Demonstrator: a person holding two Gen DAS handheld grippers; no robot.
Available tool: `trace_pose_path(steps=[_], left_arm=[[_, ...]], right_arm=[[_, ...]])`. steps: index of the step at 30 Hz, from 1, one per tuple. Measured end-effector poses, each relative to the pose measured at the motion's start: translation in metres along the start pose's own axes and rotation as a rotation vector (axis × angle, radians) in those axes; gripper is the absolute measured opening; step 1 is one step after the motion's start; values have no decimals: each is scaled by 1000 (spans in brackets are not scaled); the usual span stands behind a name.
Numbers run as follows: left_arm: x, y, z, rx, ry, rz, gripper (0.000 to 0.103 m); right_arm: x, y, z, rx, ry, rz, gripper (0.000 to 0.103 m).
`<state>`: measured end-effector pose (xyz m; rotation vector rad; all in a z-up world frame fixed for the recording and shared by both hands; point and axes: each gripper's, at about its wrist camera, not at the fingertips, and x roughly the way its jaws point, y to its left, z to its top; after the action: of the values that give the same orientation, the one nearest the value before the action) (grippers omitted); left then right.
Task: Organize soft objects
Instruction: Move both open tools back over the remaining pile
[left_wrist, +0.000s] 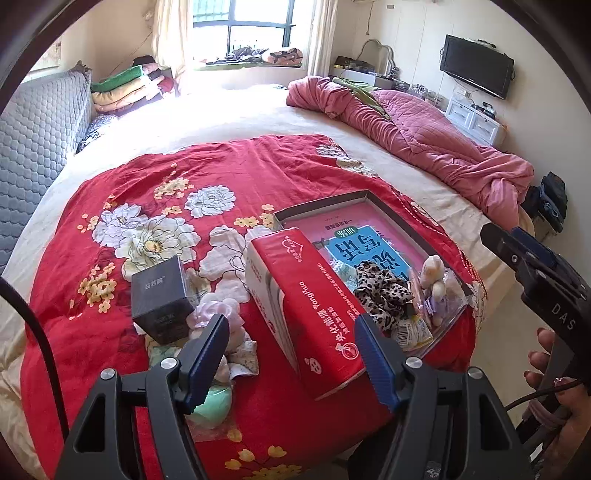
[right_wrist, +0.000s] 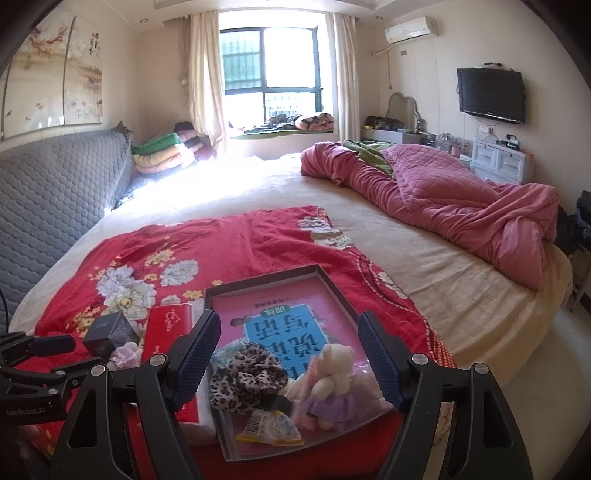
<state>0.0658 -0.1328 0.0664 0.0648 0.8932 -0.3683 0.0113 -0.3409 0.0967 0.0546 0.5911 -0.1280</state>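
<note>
Two soft things in tray (right_wrist: 221, 424): leopard scrunchie (right_wrist: 243, 373), plush bear (right_wrist: 332, 373).
Left outside: pale fabric bundle (left_wrist: 225, 317) and mint piece (left_wrist: 214, 402) on red blanket (left_wrist: 147, 177), beside stiff black box (left_wrist: 162, 295).
Left claw (left_wrist: 291, 362): wide, empty.
Right claw (right_wrist: 288, 362): wide, empty.

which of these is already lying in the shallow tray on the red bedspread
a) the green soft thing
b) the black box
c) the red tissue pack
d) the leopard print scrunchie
d, the leopard print scrunchie lies inside the tray beside the small plush bear, while the black box sits outside it on the red bedspread.
</note>
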Motion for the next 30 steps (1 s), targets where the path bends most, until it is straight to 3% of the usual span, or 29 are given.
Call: trace_pose_path(steps=[30], left_arm=[[-34, 55, -19, -62, -20, 83, 69]], right_arm=[[-22, 58, 8, -76, -20, 176, 78]])
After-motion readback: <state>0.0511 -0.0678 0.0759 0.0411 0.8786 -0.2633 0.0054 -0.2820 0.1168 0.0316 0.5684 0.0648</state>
